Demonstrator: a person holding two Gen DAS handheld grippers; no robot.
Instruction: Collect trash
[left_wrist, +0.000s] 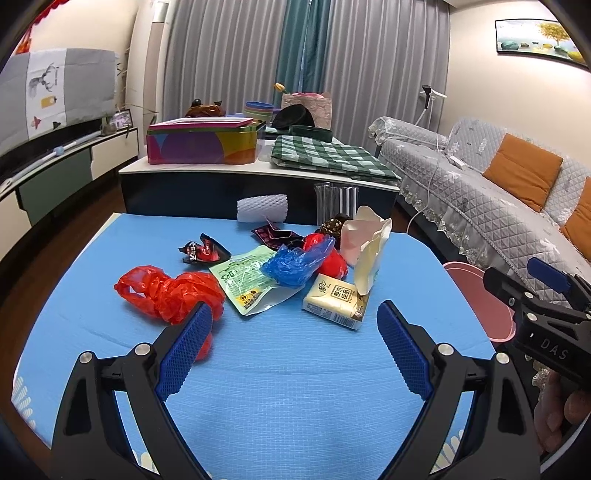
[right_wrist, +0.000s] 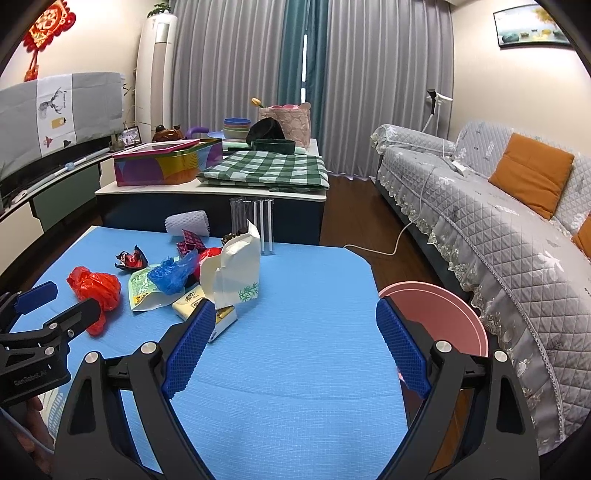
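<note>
Trash (left_wrist: 280, 273) on table | pink bin's (right_wrist: 436, 314) inside: right view only | both grippers (left_wrist: 293, 325) (right_wrist: 295, 321) wide, empty

Your left wrist camera is looking forward and slightly down along the left gripper (left_wrist: 293, 321), sitting low and close over the blue mat (left_wrist: 280, 369), with the trash pile just ahead of its fingertips. Your right wrist camera is facing the same way from the right gripper (right_wrist: 295, 321), with the pile ahead-left and the pink bin (right_wrist: 439, 314) just beyond its right finger. Both views are sharing the mat, pile, bin and sofa (right_wrist: 498, 221).
</note>
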